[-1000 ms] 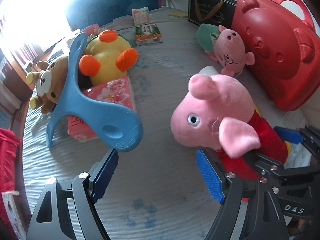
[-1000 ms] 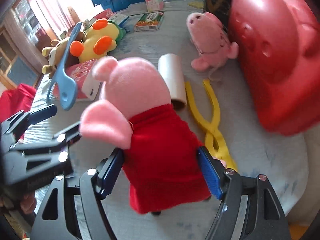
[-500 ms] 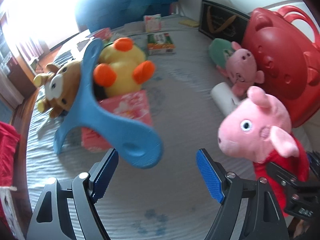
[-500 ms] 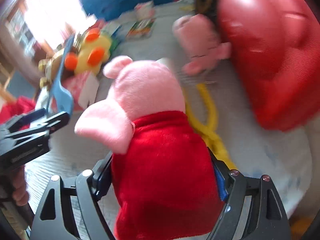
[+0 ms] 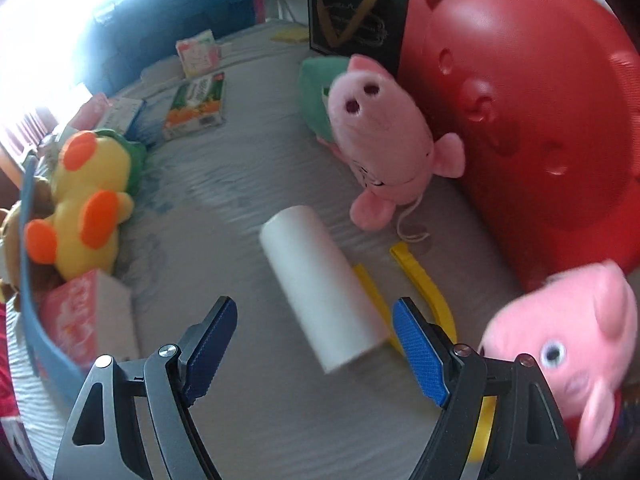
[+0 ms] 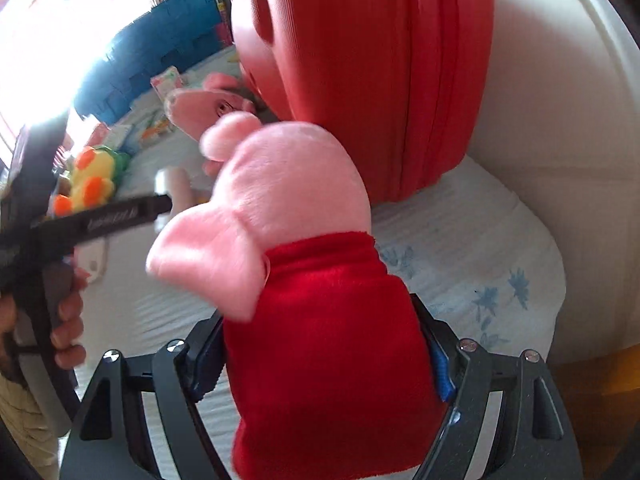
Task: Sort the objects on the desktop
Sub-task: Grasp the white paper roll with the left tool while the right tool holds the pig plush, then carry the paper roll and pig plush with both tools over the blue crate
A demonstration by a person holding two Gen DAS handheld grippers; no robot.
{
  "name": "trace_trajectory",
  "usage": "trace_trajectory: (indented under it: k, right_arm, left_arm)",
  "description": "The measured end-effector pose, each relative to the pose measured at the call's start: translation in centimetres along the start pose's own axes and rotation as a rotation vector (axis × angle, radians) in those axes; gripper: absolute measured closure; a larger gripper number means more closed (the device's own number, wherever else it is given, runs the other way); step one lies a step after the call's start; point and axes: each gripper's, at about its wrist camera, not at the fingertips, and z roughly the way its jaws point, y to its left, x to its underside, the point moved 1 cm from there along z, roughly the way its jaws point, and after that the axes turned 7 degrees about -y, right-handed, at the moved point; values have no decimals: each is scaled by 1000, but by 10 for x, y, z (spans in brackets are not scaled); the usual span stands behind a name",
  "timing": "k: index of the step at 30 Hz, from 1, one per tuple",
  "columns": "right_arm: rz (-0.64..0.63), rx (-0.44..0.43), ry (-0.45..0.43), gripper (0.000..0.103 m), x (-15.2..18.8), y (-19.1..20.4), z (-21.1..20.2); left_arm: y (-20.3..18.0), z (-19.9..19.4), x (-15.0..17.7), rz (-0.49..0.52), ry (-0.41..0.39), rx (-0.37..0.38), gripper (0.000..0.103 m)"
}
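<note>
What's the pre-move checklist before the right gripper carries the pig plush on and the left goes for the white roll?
1. Right gripper grip on the pig plush in the red dress: ok, both pads press its body.
2. Plush clear of the bedsheet: ok, it is held up.
3. Left gripper free: ok, open, nothing between the pads.
4. White roll lined up with the left gripper: ok, lying ahead of the gap, not yet between the pads.
5. Yellow tongs clear of the roll: not ok, one arm runs under it.
6. Red bear-shaped case open to take toys: cannot tell.
</note>
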Motion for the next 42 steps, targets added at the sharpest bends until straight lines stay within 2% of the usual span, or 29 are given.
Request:
trace_trajectory:
  k: [4,6,9,10,12,19,21,23,25,30,39,40,41,42]
  right_arm:
    - [26,-22,16,20,1,-5,16]
    - [27,-31,30,19,0,-5,21]
    - [20,-27,41,17,-1,0,29]
    - [11,-20,42,17,-2,4,30]
    - [0,-10,45,16,-3,13,33]
    - [-5,6,66,10,-1,8,37]
    - [-6,7,75,8,-2,8,41]
    - [-6,2,86,1,-2,6,44]
    - [-7,6,93,0,0,1,43]
    - [-16,13,102,0,2,-2,41]
    - [-22,35,100,0,11,-10,39]
    - [-25,34,94,4,11,-9,35]
    - [-34,33,89,14,11,-8,31]
    - [-44,37,77,14,11,-6,25]
  left_arm:
    - [-7,41,2,-10,74,-11,23]
    - [-5,46,5,-24,82,23,40]
    - [-2,39,13,-13,64,34,53]
    - [-1,36,16,-6,63,34,54]
    - [2,31,24,1,68,40,55]
    - [8,7,62,36,72,54,55]
    - [7,3,66,47,58,51,54]
    - [6,2,68,50,52,49,54]
    - [6,2,68,49,49,48,54]
    - [5,-1,71,69,41,29,47]
    - [1,-11,78,63,35,25,49]
    - [2,-15,80,68,40,23,50]
    - [2,-16,81,71,39,20,50]
    - [3,-21,83,74,33,13,50]
